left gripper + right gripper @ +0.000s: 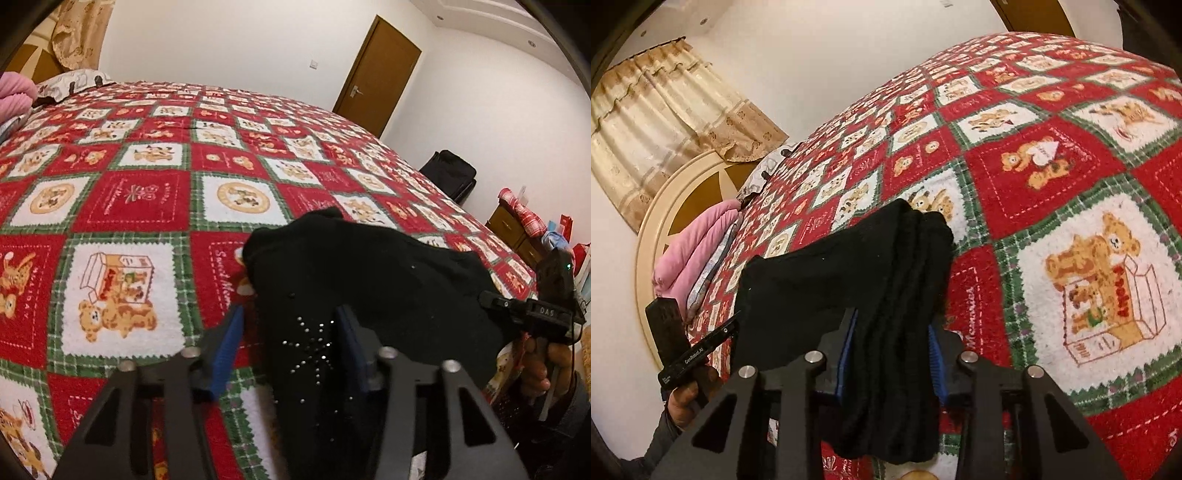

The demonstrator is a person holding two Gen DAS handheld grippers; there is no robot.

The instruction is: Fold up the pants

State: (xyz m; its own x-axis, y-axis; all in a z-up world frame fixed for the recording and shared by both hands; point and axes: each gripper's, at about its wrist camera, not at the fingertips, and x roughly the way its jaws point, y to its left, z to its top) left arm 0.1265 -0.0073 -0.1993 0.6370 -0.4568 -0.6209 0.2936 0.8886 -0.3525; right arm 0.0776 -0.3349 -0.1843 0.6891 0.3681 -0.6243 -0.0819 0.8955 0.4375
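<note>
Black pants (pixel 369 280) with a small rhinestone star hang bunched between both grippers above the bed. My left gripper (pixel 291 325) has its blue-padded fingers (pixel 227 354) around one end of the fabric, with a visible gap on the left side. My right gripper (pixel 892 343) is shut on the other end of the pants (pixel 849 273), which drape in folds between its pads. Each gripper shows in the other's view: the right one (pixel 546 310), the left one (pixel 687 354).
A red, white and green teddy-bear blanket (pixel 147 192) covers the bed. A pink quilt (pixel 698 243) and pillow lie at the headboard. A brown door (pixel 376 74), black suitcase (pixel 450 173) and cluttered nightstand (pixel 517 225) stand by the wall.
</note>
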